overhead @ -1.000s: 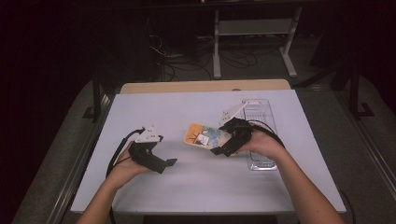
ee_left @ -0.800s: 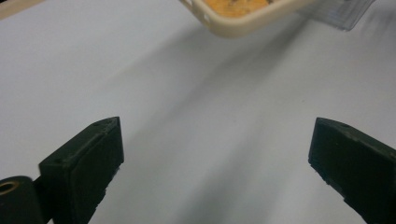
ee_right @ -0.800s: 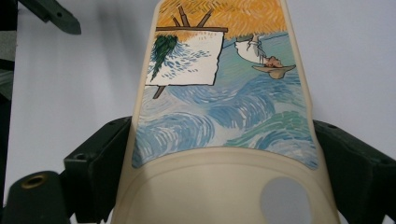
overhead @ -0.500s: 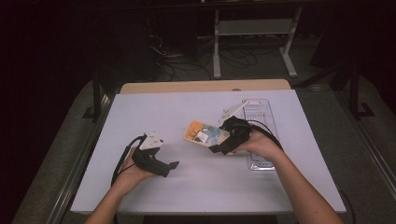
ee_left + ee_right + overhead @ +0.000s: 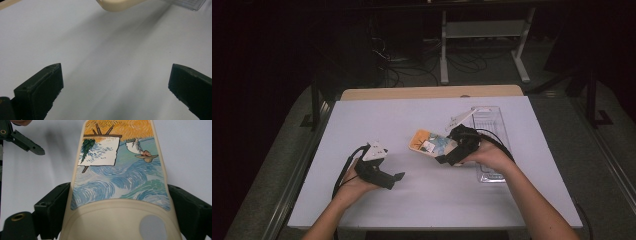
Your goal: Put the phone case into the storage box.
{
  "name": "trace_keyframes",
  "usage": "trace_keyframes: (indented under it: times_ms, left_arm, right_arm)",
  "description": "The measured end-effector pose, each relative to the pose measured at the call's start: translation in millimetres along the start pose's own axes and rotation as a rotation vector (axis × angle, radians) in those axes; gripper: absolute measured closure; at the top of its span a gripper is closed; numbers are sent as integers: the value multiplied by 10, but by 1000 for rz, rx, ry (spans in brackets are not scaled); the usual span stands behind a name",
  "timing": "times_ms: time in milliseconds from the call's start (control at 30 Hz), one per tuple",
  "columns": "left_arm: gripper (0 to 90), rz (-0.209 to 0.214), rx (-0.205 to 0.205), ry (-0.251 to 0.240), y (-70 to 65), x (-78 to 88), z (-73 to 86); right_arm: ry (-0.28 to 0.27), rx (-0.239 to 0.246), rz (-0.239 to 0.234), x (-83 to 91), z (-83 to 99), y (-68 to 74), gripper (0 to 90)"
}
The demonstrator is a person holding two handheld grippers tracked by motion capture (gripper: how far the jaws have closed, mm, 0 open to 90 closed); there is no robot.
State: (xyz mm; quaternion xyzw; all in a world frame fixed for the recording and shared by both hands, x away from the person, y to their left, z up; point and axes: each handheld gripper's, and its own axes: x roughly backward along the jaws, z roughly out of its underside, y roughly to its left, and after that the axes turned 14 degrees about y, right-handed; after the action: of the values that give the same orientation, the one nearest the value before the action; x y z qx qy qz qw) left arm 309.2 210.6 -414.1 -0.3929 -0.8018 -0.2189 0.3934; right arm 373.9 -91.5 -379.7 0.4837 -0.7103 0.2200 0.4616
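Note:
My right gripper (image 5: 443, 151) is shut on a cream phone case (image 5: 428, 141) printed with a blue and orange painting, held just above the white table (image 5: 377, 120) near its middle. In the right gripper view the case (image 5: 120, 177) runs up between both black fingers (image 5: 53, 205), which press on its sides. My left gripper (image 5: 394, 180) rests at the front left with its jaws wide apart and nothing between them. In the left gripper view the gripper (image 5: 117, 75) looks over bare table toward the case's cream edge (image 5: 117, 5).
A clear plastic tray (image 5: 492, 125) lies on the table just right of the right hand, and its corner (image 5: 185, 3) shows in the left gripper view. The left gripper's finger (image 5: 25, 142) shows in the right gripper view. Dark floor, cables and a metal stand lie beyond the far edge.
The left hand and its gripper have shifted slightly to the right and toward the front edge. The right gripper and the case have barely moved.

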Motion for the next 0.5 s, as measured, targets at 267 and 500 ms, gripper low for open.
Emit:
trace_keyframes:
  times_ms: [267, 500]
  left_arm:
    - [0, -51, -41, -13, -49, -5, -12]
    - [0, -82, -78, -10, -93, -12, -23]
  right_arm:
    - [3, -1, 0, -4, 1, 3, 106]
    - [2, -6, -1, 1, 1, 3, 106]
